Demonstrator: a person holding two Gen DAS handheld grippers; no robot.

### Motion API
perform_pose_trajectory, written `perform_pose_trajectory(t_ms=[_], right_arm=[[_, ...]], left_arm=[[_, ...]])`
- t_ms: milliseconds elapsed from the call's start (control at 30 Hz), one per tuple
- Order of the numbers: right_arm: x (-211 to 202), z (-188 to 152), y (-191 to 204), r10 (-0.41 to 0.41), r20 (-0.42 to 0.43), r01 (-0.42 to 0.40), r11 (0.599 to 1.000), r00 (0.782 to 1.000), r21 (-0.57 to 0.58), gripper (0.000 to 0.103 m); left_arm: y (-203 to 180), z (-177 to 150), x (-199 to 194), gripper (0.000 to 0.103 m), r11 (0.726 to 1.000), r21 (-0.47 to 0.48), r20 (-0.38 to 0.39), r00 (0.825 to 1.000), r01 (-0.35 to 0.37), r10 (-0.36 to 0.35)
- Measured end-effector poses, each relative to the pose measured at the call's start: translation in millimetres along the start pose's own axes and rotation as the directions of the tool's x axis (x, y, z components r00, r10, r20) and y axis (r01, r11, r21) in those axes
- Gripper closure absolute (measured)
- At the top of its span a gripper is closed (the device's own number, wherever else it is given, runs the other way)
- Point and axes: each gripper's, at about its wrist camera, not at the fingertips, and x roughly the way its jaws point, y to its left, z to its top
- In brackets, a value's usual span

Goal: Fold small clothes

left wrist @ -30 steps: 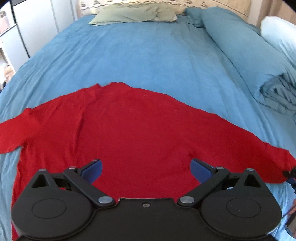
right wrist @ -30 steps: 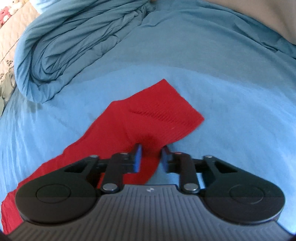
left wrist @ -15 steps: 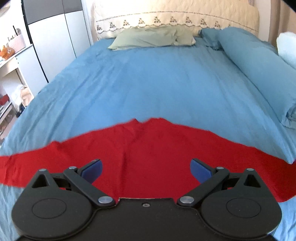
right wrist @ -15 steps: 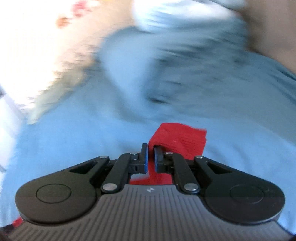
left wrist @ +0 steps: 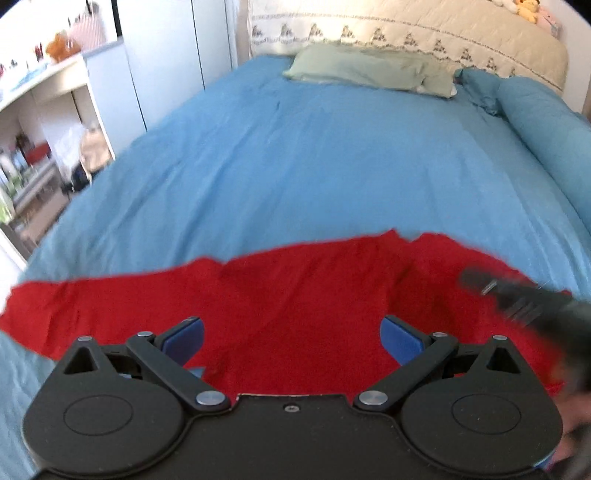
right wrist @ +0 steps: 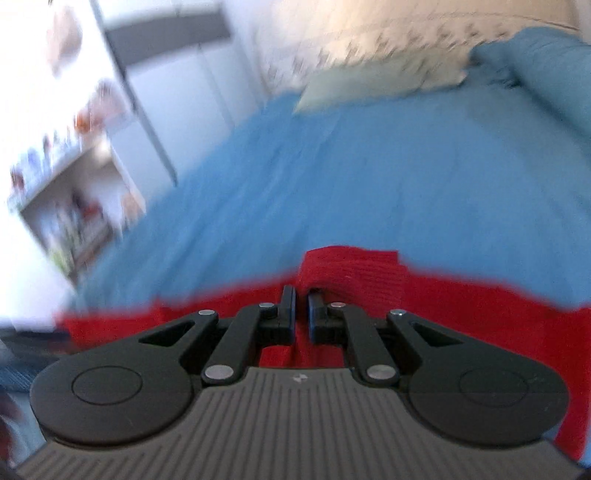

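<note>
- Blue bedding (left wrist: pixel 332 155) covers a wide bed that fills both wrist views; a pale green pillow (left wrist: pixel 369 68) lies at its far end, against a cream quilted headboard (left wrist: pixel 406 33) with a dark stitched pattern.
- Along the bed's right side lies a long rolled blue duvet (left wrist: pixel 546 125).
- White cupboards (left wrist: pixel 162 62) and an open shelf unit (left wrist: pixel 44 122) with small cluttered items stand to the left of the bed; the items are too blurred to name.
- A red shirt (left wrist: pixel 295 306) lies spread across the near part of the bed, one sleeve reaching toward the left edge of the left wrist view.
- The left gripper (left wrist: pixel 291 332) hangs over the middle of the shirt with its jaws spread wide; its blue pads (left wrist: pixel 184 336) have nothing between them but the cloth lying below.
- The right gripper (right wrist: pixel 302 308) has its jaws pressed almost together, pinching a fold of the red shirt; the ribbed end of a sleeve (right wrist: pixel 351 266) stands up just beyond its fingertips.
- In the left wrist view the right gripper (left wrist: pixel 517 295) shows as a dark blurred shape over the shirt's right part.
- The right wrist view is smeared throughout, so fine detail of the cloth there cannot be told.
</note>
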Motion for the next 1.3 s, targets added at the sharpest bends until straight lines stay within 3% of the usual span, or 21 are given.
perform_pose_trajectory(t_ms=[100,300,467,533,633,767,833,900,1000,1100,1200,1300], right_arm=[[33.2,-41.9,20.7,-0.045,-0.065,0.039,0.995,0.997,-0.087,0.081],[57.6,-74.1,42.3,-0.063,-0.096,0.036,0.965,0.993,-0.260,0.077],[48.9,-79.8,42.9,-0.060,-0.114,0.022,0.952,0.992,-0.304,0.027],[32.2,-78.2,36.1,-0.084,-0.103,0.048,0.949,0.991,-0.311,0.023],[10.5,-74.6,18.3,-0.125,-0.120,0.084,0.951,0.985,-0.298,0.022],[-21.2,-78.2,-18.3,-0.169,-0.148,0.135,0.968,0.975,-0.212,0.022],[-30.3,-80.4,-34.8,-0.185,-0.159,0.159,0.973,0.970,-0.165,0.022],[-35.9,-84.6,-49.2,-0.206,-0.171,0.185,0.974,0.963,-0.131,0.022],[-45.6,-87.0,-62.2,-0.230,-0.175,0.216,0.972,0.957,-0.098,0.022],[-50.4,-88.8,-68.4,-0.237,-0.171,0.229,0.971,0.956,-0.068,0.022],[-51.2,-87.7,-69.6,-0.238,-0.173,0.234,0.971,0.956,-0.043,0.022],[-44.9,-84.2,-67.1,-0.237,-0.176,0.237,0.971,0.956,-0.021,0.022]], left_arm=[[14.7,-6.6,12.3,0.000,1.000,0.011,-0.016,1.000,-0.004,0.004],[25.8,-8.8,32.1,0.000,0.998,-0.032,-0.049,0.997,0.056,-0.057],[14.6,4.8,36.5,0.000,0.993,0.004,-0.039,0.992,0.119,-0.118],[5.1,9.8,34.8,0.000,0.985,0.033,-0.040,0.985,0.171,-0.170],[-12.2,17.7,35.2,0.000,0.958,0.065,-0.053,0.960,0.278,-0.275],[-55.1,16.1,58.2,0.001,0.923,0.198,-0.131,0.942,0.331,-0.309],[-73.0,6.1,76.3,0.009,0.903,0.247,-0.157,0.934,0.353,-0.322],[-87.3,-3.8,96.8,0.031,0.888,0.281,-0.198,0.927,0.364,-0.317],[-103.1,-14.8,117.8,0.048,0.871,0.325,-0.218,0.926,0.368,-0.309],[-104.8,-10.8,122.3,0.055,0.885,0.334,-0.158,0.945,0.323,-0.285],[-85.9,1.8,126.8,0.056,0.928,0.225,-0.124,0.954,0.295,-0.273],[-61.3,6.3,128.3,0.056,0.952,0.125,-0.119,0.957,0.280,-0.266]])
